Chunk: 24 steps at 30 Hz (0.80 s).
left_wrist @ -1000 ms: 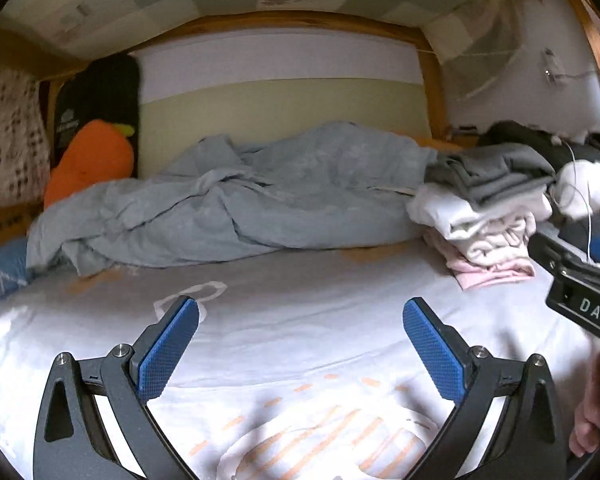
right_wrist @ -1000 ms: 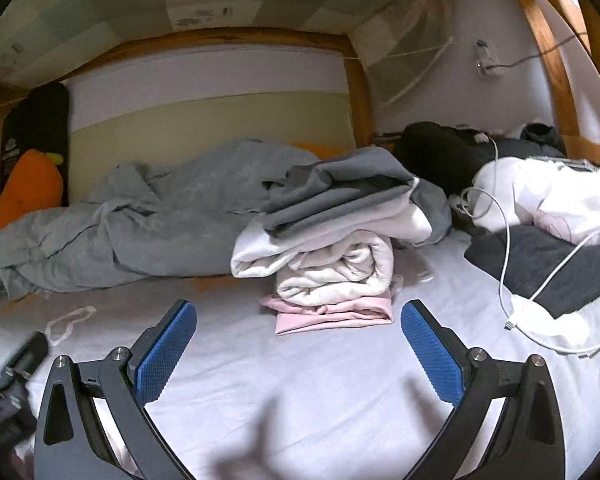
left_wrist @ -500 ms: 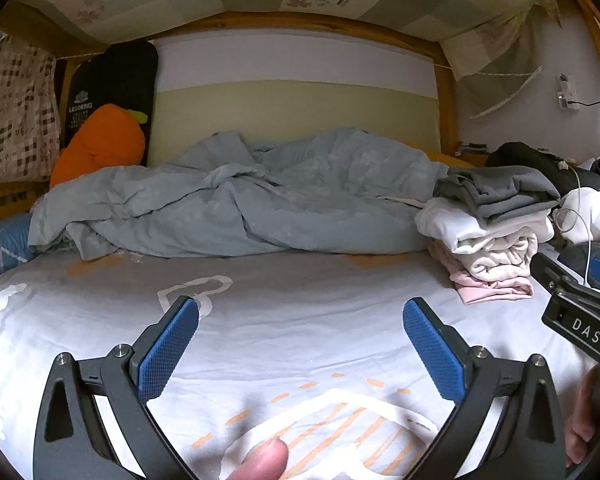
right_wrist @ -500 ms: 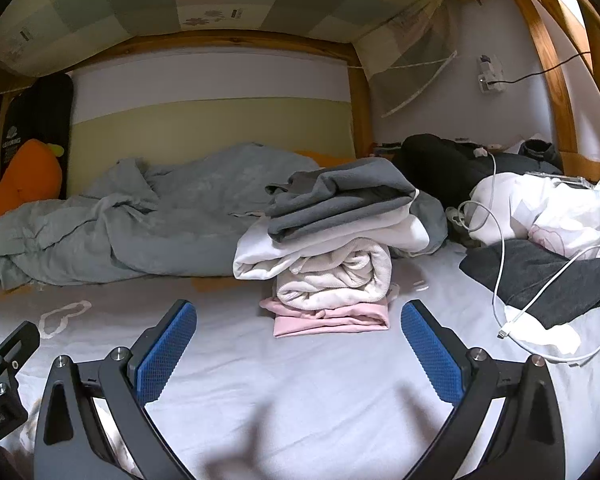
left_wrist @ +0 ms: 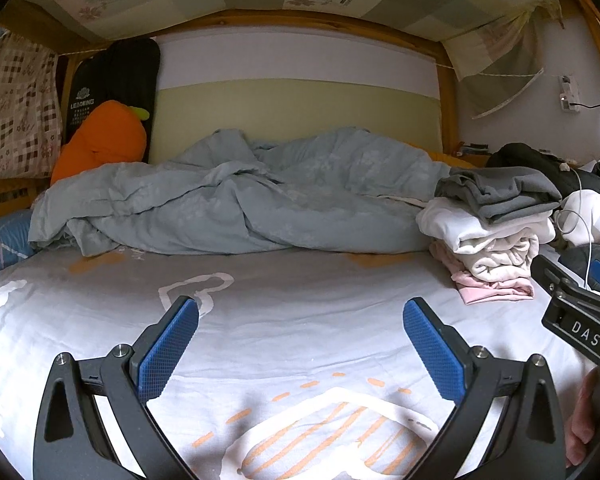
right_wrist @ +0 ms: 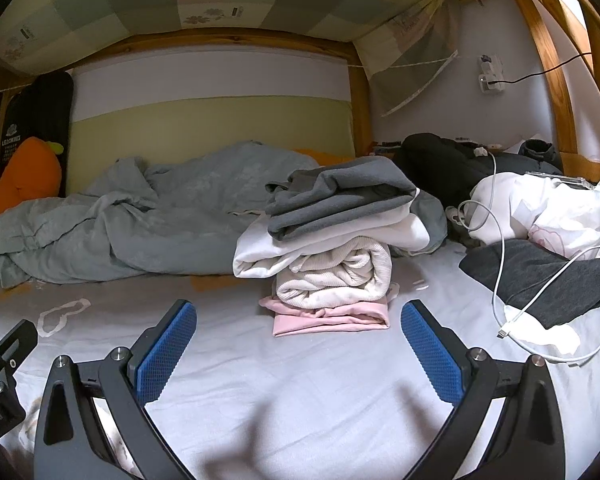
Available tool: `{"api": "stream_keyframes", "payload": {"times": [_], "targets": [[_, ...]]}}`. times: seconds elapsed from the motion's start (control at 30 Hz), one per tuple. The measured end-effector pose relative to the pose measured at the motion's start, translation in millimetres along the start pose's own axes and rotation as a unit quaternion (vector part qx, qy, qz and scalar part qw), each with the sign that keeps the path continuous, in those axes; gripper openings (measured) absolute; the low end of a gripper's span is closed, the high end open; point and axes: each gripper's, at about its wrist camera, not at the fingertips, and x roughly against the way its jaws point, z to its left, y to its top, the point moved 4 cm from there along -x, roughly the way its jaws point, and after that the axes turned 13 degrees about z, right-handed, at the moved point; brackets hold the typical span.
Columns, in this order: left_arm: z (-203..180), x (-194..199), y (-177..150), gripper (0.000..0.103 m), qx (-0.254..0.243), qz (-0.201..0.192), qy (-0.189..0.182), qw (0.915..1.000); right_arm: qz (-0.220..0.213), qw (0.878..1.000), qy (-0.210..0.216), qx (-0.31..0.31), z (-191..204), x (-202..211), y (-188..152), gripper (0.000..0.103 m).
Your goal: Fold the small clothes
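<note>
Here the folded stack [right_wrist: 332,256] lies lengthwise left-to-right, folds facing rightward.

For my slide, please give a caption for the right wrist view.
Open right tongs hover over the bed sheet, facing a stack of folded clothes.

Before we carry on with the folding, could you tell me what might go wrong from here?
1. The stack of folded clothes overhangs its small pink base garment; a nudge could topple it.
2. The white charging cable loops over the unfolded dark grey garment and may snag the open right gripper.
</note>
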Motion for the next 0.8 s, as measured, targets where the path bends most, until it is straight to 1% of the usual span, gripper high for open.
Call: {"api": "stream_keyframes", "payload": {"times": [0.8], "targets": [[1.3,-3.1,-2.0,0.102,0.008,0.005,-0.001,1.0,0.001,1.0,0.001,0.001,-1.1,-2.0,-0.1,0.102]]}}
